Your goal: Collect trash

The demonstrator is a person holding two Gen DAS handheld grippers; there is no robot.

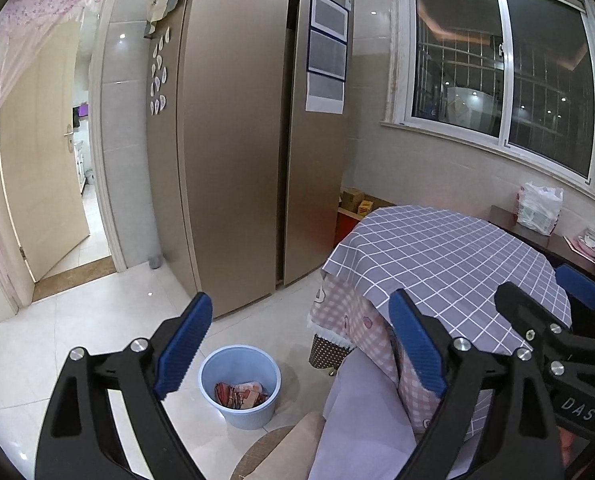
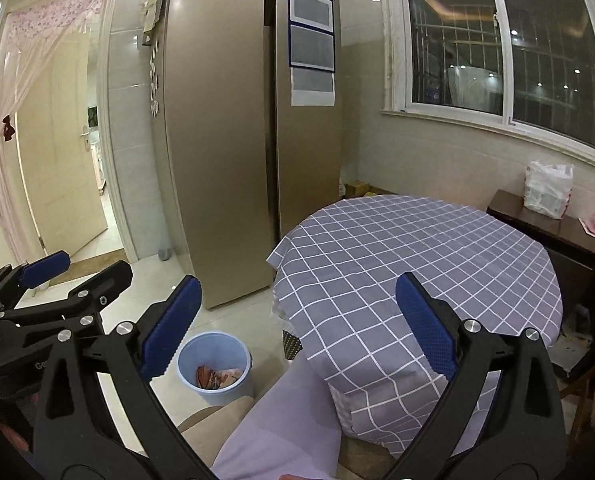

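A light blue bin (image 1: 253,416) (image 2: 233,394) stands on the pale tiled floor beside the round table. Red and orange wrappers (image 1: 239,394) (image 2: 217,378) lie inside it. My left gripper (image 1: 301,344) hangs above and in front of the bin, open, with nothing between its blue pads. My right gripper (image 2: 297,328) is also open and empty, level with the table's near edge. Each gripper shows in the other's view: the right gripper (image 1: 545,296) at the right edge, the left gripper (image 2: 75,276) at the left edge. The table top (image 1: 449,264) (image 2: 417,260) carries only a grey checked cloth.
A tall bronze fridge (image 1: 233,160) stands behind the bin, with an open doorway (image 1: 45,184) to its left. A dark side table (image 2: 557,228) under the window holds a white plastic bag (image 2: 547,190). A lilac-covered seat (image 2: 281,420) sits close below the grippers.
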